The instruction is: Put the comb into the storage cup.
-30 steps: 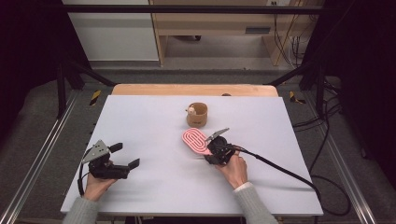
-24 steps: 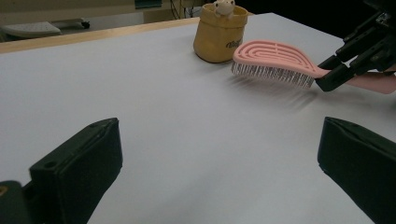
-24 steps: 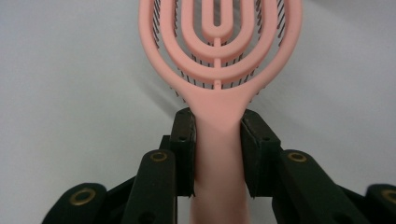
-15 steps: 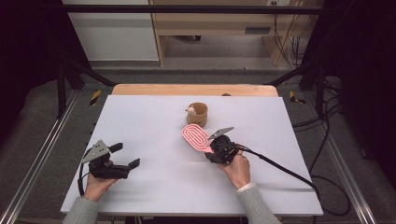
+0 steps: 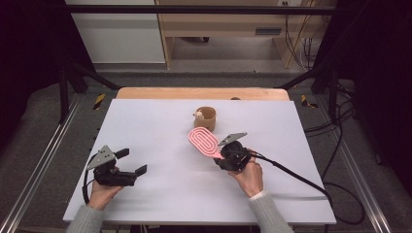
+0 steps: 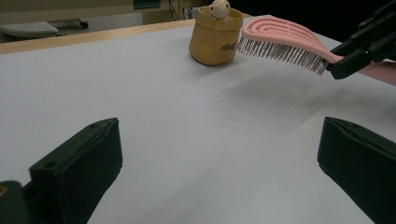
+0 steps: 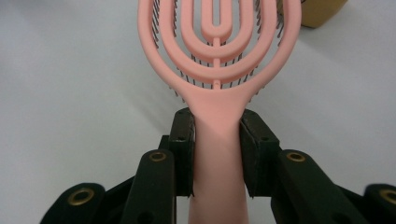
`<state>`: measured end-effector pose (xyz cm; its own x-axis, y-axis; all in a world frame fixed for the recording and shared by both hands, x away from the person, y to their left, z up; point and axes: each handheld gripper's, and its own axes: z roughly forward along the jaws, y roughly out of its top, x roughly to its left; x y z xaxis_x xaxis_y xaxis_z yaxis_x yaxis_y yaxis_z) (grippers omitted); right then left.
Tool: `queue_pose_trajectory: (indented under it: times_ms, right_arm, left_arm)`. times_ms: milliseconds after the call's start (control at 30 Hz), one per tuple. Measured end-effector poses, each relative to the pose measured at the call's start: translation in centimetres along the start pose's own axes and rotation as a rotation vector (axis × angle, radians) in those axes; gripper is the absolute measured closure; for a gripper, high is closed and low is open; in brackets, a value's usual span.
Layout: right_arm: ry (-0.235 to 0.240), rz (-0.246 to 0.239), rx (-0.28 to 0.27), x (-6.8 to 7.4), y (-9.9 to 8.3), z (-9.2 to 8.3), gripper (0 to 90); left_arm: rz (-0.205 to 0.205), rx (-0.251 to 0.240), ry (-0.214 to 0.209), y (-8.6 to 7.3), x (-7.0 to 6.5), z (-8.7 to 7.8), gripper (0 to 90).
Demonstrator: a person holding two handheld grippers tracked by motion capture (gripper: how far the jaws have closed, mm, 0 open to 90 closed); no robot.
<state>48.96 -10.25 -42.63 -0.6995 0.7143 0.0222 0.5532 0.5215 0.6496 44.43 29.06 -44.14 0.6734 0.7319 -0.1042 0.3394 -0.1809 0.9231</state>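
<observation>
A pink hairbrush (image 5: 204, 141) hangs above the white table (image 5: 160, 121), bristles down, its head reaching toward a small tan pouch (image 5: 205, 118) with a little pale figure in it. My right gripper (image 5: 224, 156) is shut on the brush's handle (image 7: 217, 154), a pad pressing each side. In the left gripper view the pink hairbrush (image 6: 280, 42) is lifted off the surface, its tip close beside the tan pouch (image 6: 215, 35). My left gripper (image 5: 133, 162) rests at the table's front left, jaws wide apart, with nothing between them.
A wooden strip (image 5: 199, 93) borders the table's far edge. A black cable (image 5: 296, 177) trails right from the right gripper across the table. Metal frame rails (image 5: 43, 160) run along both sides, and more cables lie on the floor at the right.
The right gripper has lifted the brush a little off the table and carried it slightly toward the pouch. The left hand has stayed where it was.
</observation>
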Motion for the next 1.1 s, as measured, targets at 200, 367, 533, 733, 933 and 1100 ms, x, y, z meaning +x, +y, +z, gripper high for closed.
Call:
queue_pose_trajectory:
  times_ms: [200,367,533,733,933,1100]
  right_arm:
    - [0.011,-0.019,-0.027,0.1,0.0,-0.5,69.6]
    - [0.014,-0.041,-0.050,0.2,-0.1,-0.8,69.5]
    - [0.028,-0.062,-0.071,0.3,-0.1,-1.1,69.5]
    - [0.048,-0.065,-0.094,0.5,-0.1,-1.3,69.5]
    - [0.062,-0.070,-0.116,0.6,-0.2,-1.3,69.5]
    - [0.066,-0.076,-0.136,0.7,-0.3,-1.4,69.5]
  left_arm:
    - [-0.002,0.009,0.000,0.2,-0.4,0.3,0.0]
    - [-0.005,0.016,-0.002,0.3,-0.8,0.4,0.0]
    - [-0.014,0.016,-0.003,0.6,-1.2,0.6,0.0]
    - [-0.017,0.009,-0.007,0.9,-1.6,0.7,0.0]
    - [-0.033,0.003,-0.007,1.1,-2.0,0.8,0.0]
    - [-0.044,0.002,-0.004,1.3,-2.4,1.0,0.0]
